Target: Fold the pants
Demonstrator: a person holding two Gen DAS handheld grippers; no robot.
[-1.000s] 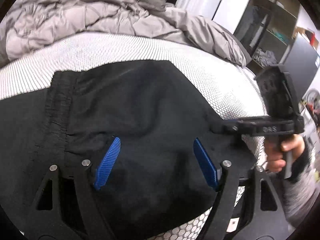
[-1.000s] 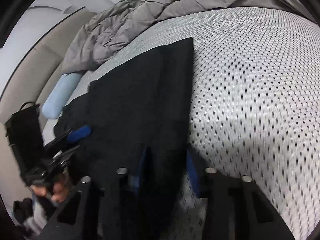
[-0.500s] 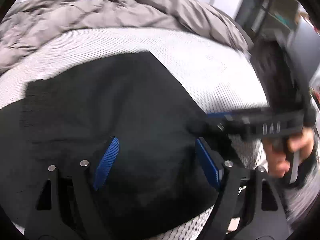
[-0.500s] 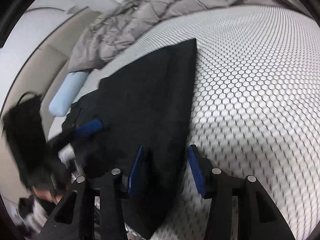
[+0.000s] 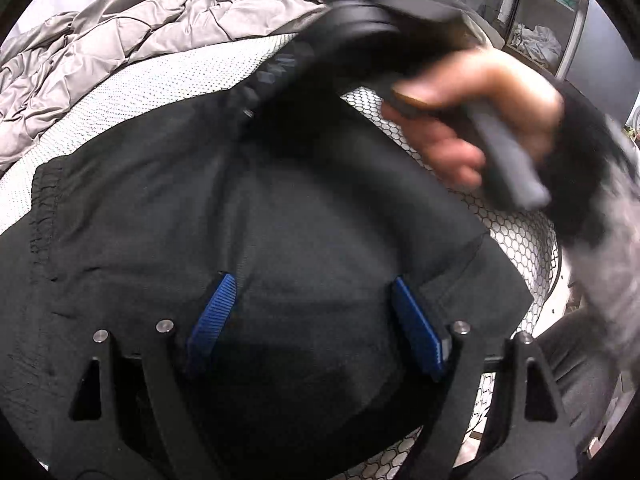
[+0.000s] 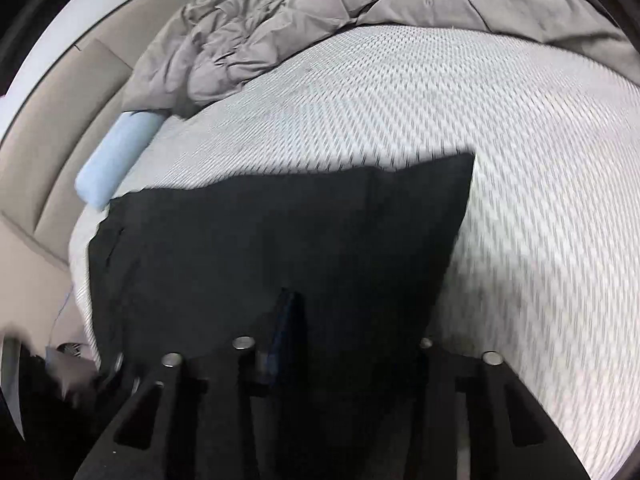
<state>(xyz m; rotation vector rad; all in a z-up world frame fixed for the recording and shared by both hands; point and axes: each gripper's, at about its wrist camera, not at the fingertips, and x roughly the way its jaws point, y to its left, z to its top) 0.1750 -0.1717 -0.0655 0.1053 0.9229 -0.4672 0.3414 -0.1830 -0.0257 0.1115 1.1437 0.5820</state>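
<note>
The left gripper (image 5: pixel 316 320) stands spread over the pants (image 5: pixel 280 208), pinching nothing. The right gripper (image 6: pixel 352 344) has just been closing and pinches a fold of the soft black cloth. The fold is probably being carried over; next the held edge must meet the far edge squarely. The pants lie near the bed's (image 6: pixel 440 92) near edge, on its honeycomb cover; a puffy grey quilt (image 6: pixel 320 12) lies at the far edge.

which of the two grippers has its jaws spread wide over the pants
The left gripper: its blue pads stand far apart over the black pants. The right gripper has just been closing, with dark fabric between its jaws.
</note>
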